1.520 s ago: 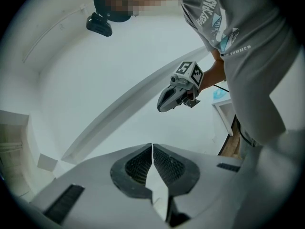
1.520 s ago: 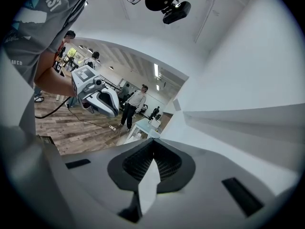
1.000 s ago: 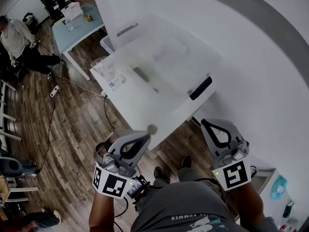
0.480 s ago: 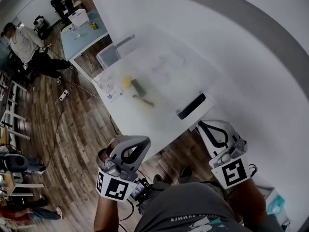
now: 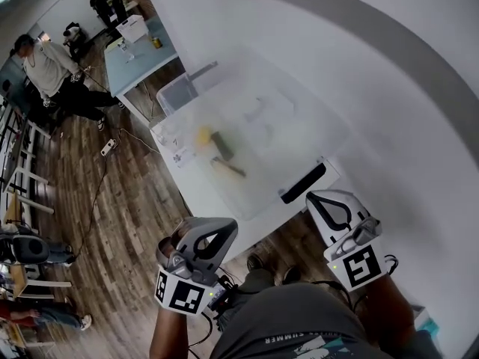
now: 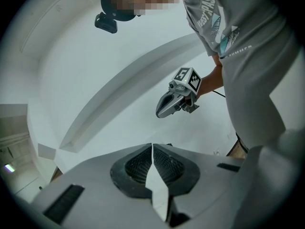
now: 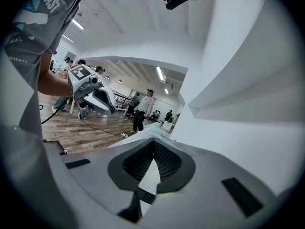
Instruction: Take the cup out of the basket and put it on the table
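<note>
1. Closest in, both grippers sit low by the person's waist. The left gripper (image 5: 213,226) is clenched with nothing in it. The right gripper (image 5: 322,200) is the same: jaws pressed together, empty.
2. Both point toward the white surface (image 5: 224,197), but neither is over it, so I'd say this is the very start, just the approach.
3. Mid-surface is badly washed out. I can pick out a yellow thing (image 5: 203,134) next to a dark oblong object (image 5: 222,146), and a black bar (image 5: 302,183) near the front right edge.
4. At the far left end is a translucent bin (image 5: 182,90), which I take for the basket. The cup is presumably in there, but honestly I can't make it out through the glare.
5. Next move, as I see it: reach forward and left to the bin, and open one gripper before going in.
6. Way back, a seated person (image 5: 52,66) and another table.
</note>
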A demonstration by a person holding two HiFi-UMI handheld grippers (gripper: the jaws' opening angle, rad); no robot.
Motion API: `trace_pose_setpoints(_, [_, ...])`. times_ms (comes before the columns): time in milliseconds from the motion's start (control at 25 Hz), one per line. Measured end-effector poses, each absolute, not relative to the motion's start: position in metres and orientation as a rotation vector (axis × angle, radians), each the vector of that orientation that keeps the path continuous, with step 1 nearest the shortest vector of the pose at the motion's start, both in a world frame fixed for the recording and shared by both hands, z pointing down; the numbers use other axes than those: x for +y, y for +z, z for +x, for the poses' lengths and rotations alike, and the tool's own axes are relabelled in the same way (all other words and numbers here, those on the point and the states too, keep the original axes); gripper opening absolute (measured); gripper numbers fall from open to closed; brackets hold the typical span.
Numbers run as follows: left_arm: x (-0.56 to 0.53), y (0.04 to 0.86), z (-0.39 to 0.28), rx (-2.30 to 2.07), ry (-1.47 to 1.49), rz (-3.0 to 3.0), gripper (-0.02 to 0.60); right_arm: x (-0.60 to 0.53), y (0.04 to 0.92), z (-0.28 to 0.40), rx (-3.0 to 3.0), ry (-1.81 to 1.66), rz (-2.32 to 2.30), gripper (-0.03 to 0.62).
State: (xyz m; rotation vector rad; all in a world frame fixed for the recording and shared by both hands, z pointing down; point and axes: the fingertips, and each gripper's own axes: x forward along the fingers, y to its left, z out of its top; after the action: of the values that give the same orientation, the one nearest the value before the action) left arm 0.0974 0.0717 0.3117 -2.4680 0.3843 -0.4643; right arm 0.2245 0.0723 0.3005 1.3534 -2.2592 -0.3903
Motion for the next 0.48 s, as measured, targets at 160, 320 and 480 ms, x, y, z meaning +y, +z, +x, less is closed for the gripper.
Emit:
trace_pose_setpoints(160, [0.038,0.313,0.087,0.390,-0.437,-2.494,0.015,0.047,0.291,0.219,-2.230,-0.414,1.361,0.012])
trace_pose_setpoints(320, [0.009,0.307,0.083,0.370,-0.388,-2.510,0.015,0.018,0.286,0.220,-2.187,-0.412,1.394,0.012])
trace_pose_setpoints(480, [-0.018,0.308,0.067,0.356,-0.371,-2.528,0.015,-0.006,0.287,0.197,-2.179,-0.391,1.392,0.011])
